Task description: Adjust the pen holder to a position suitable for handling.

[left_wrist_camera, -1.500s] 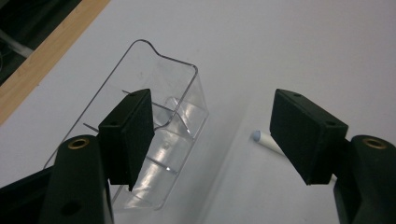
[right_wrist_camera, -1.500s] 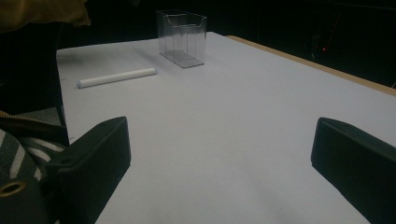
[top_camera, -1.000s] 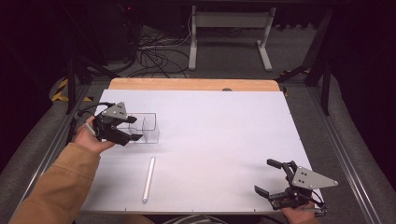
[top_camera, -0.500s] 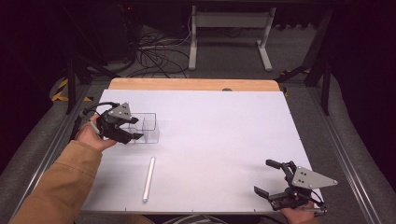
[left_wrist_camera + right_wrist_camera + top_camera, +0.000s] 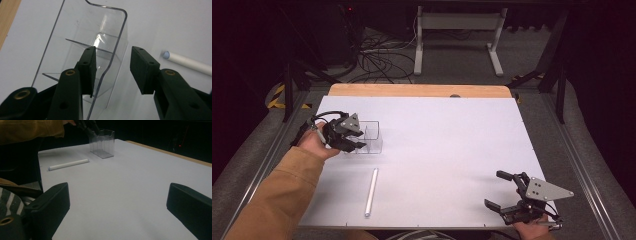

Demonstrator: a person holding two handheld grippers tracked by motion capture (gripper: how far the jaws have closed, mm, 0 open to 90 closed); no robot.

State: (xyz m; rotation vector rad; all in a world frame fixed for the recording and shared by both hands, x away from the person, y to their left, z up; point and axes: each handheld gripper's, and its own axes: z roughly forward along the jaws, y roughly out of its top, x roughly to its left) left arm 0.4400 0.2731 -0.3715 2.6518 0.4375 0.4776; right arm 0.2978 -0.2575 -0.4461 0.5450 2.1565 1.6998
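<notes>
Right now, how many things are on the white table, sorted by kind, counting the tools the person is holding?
Clear plastic box: 1
White tube: 1
Hand-held grippers: 2, left hand-held gripper and right hand-held gripper
Total: 4

The left claw point(image 5: 354, 142) is black, topped by a grey three-cornered plate, with a dark cable looping off its far side. Up close, its two arms are matt black, each carrying a flat rectangular pad point(image 5: 88, 68) with small screw holes and a brass-ringed pivot below it. A mustard-brown sleeve point(image 5: 272, 192) covers the left forearm. The right claw point(image 5: 504, 192) is likewise black, with a grey triangular plate dotted by dark screws. Striped grey-and-white clothing point(image 5: 11, 206) shows at the near left of the right gripper view.
</notes>
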